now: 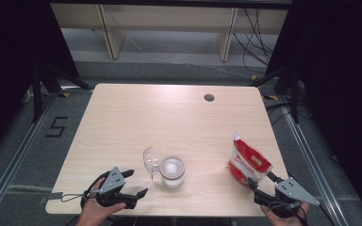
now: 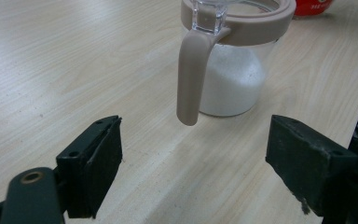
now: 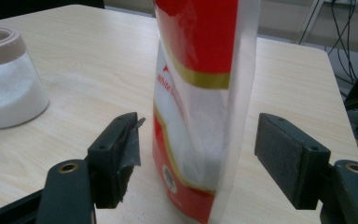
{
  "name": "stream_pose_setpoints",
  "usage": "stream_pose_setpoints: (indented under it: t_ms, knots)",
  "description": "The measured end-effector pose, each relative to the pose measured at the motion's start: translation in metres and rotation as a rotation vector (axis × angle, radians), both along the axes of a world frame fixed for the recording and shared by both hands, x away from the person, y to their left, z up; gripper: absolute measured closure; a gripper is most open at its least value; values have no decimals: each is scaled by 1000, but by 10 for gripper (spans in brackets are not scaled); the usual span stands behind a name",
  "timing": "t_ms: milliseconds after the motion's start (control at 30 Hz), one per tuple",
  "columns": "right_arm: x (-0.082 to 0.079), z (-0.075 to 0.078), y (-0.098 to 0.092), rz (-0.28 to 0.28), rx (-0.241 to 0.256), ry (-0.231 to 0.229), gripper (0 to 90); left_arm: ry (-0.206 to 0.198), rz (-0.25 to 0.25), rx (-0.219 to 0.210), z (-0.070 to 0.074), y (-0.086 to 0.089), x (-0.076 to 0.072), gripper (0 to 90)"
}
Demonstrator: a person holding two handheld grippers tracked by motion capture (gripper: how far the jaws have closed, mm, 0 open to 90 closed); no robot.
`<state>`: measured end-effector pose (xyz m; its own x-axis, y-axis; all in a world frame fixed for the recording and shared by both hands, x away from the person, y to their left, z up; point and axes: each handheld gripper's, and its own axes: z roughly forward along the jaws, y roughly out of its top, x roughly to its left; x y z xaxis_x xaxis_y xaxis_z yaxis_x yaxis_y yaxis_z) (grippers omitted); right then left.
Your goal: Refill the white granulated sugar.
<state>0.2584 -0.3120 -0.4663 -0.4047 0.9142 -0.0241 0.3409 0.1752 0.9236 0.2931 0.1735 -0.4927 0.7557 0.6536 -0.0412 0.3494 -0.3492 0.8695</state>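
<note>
The pale wood tabletop [image 1: 169, 117] sits between dark curtains, with shelving beyond its far edge. Your bag [image 1: 248, 161] of white granules stands upright near the right edge, toward the near right corner. The jar [image 1: 172, 172], with white granules inside, stands near the middle of the near edge, its clear lid [image 1: 150, 160] flipped open to the left.

Your right gripper [image 1: 260, 181] is wide open, with the bag's lower body between its jaws but not yet touching either pad, as the right gripper view shows [image 3: 196, 154]. Expect the bag to be soft and slick: the film will likely buckle and the contents shift, so a grip low down risks slipping. Pinching the side seam or the flatter upper part should give firmer hold, and the open top means you should keep it upright.

Your left gripper [image 1: 134, 182] is also wide open, near the near left corner, aimed at the jar's handle [image 2: 190, 77]. The jar looks rigid, smooth and fairly heavy; the handle is probably the best place to steady it.
</note>
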Motion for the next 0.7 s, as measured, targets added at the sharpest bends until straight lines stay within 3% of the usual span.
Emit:
stream_pose_setpoints:
  t_ms: [100, 133, 200, 233, 267, 300, 367, 433, 467, 600, 667, 700]
  knots:
    - [-3, -1, -1, -10, -13, 8, 307, -16, -20, 18, 2, 1, 1, 179]
    - [-4, -1, -2, -16, -16, 15, 306, -8, -21, -20, 1, -1, 1, 179]
    - [-5, -2, -4, -13, -37, 3, 306, 2, -14, -15, 2, -1, 0, 179]
    - [-7, -1, -4, -14, -13, 31, 302, 7, -9, -23, 2, -1, 0, 179]
    - [-7, -2, -5, -23, -21, 15, 299, 11, -6, -27, 2, -1, 0, 179]
    - [-8, -2, -5, -19, -16, 30, 299, 12, -3, -26, 3, 0, -1, 179]
    - [-9, -2, -6, -24, -30, 15, 288, -7, -16, -14, 3, 0, 1, 179]
    - [-12, -3, -5, -24, -24, 34, 277, -6, -20, -8, 3, 1, 2, 179]
    - [-12, -3, -5, -22, -32, 26, 270, 16, -6, -30, 2, -1, 0, 178]
    - [-14, -6, -6, -39, -12, 56, 222, 15, -9, -17, 2, -2, -1, 176]
    - [-14, -7, -6, -15, -42, 47, 221, 4, -15, -13, 2, -1, 0, 175]
    - [-16, -8, -5, -20, -39, 63, 221, -8, -23, -1, 2, 0, 1, 174]
